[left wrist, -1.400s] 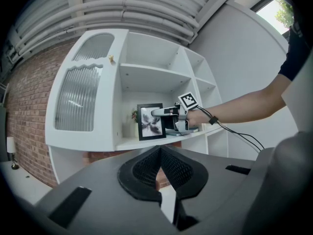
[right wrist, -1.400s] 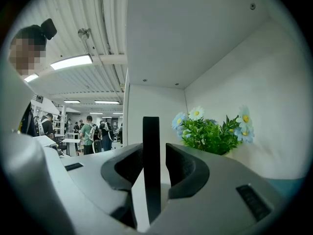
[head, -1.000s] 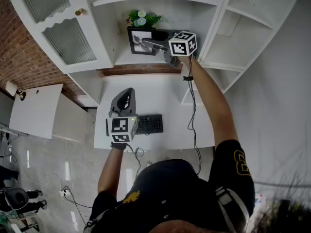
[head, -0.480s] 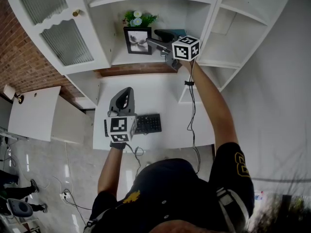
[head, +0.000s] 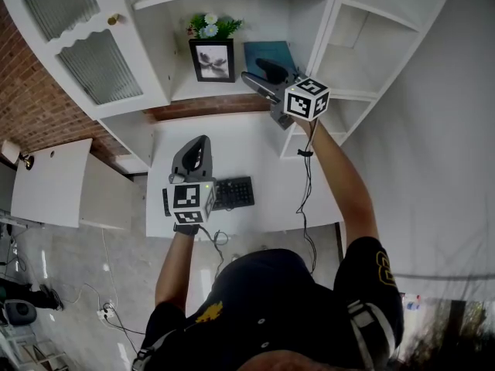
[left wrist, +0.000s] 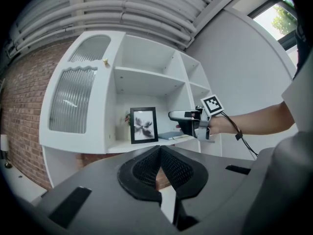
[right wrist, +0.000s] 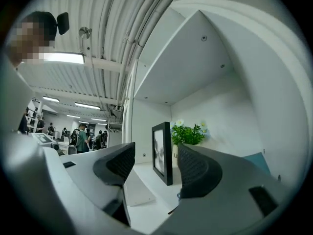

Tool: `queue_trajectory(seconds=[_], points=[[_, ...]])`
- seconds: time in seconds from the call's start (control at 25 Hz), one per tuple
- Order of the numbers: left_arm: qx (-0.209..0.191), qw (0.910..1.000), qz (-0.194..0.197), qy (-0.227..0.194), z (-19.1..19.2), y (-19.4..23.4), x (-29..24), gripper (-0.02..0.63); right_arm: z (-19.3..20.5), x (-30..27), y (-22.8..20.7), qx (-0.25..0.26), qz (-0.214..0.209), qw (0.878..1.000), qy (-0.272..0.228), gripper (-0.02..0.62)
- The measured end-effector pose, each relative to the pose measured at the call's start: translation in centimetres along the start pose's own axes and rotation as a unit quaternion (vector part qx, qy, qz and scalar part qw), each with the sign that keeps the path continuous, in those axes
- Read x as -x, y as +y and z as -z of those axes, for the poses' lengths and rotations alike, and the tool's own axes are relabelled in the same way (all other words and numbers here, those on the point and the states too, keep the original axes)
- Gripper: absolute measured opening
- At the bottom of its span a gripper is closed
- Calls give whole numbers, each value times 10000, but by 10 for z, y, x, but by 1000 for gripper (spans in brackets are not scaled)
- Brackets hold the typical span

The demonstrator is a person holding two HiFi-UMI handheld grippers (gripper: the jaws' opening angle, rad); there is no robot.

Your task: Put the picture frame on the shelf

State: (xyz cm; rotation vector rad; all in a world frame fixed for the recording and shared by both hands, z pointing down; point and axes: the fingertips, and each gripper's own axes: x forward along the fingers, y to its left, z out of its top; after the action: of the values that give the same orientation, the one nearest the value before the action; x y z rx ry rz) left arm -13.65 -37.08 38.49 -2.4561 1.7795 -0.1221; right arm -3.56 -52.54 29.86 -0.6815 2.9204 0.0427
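The black picture frame (head: 213, 60) stands upright on the white shelf (head: 224, 91), in front of a small flowering plant (head: 209, 27). My right gripper (head: 259, 78) hangs to the frame's right, open and empty, clear of it. In the right gripper view the frame (right wrist: 163, 153) stands beyond the wide-apart jaws of that gripper (right wrist: 155, 154). My left gripper (head: 196, 151) is low over the white desk (head: 255, 153), jaws together with nothing in them. The left gripper view has the frame (left wrist: 144, 125) and the right gripper (left wrist: 182, 115) beyond my left gripper (left wrist: 160, 151).
A teal book (head: 271, 55) lies flat on the shelf beside the frame, under the right gripper. A black keyboard (head: 232, 194) sits on the desk near the left gripper. A cabinet door (head: 85, 52) with ribbed glass stands at the left; open side shelves (head: 371, 45) at the right.
The right gripper has drawn back from the frame toward the right and its jaws have spread wider. The frame stays upright on the shelf. The left gripper has hardly moved.
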Motion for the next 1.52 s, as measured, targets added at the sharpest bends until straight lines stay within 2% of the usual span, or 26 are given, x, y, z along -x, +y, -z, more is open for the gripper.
queue_trajectory(seconds=[0.24,0.64,1.12,1.36,1.52], points=[[69,9999,-82,-21,-2,6,9,18,-3,36,33,-52,129,9996,-265,242],[150,9994,-304,3,4,19,31,18,0,96,74,-92,603,9962,-626,151],[211,9986,-481,-16,6,27,46,18,15,139,97,215,1186,9912,-547,60],[381,9984,-406,1,14,22,56,18,21,166,104,-174,1408,9873,-714,6],[399,9980,-492,69,23,24,64,18,25,183,106,-106,1637,9845,-625,6]])
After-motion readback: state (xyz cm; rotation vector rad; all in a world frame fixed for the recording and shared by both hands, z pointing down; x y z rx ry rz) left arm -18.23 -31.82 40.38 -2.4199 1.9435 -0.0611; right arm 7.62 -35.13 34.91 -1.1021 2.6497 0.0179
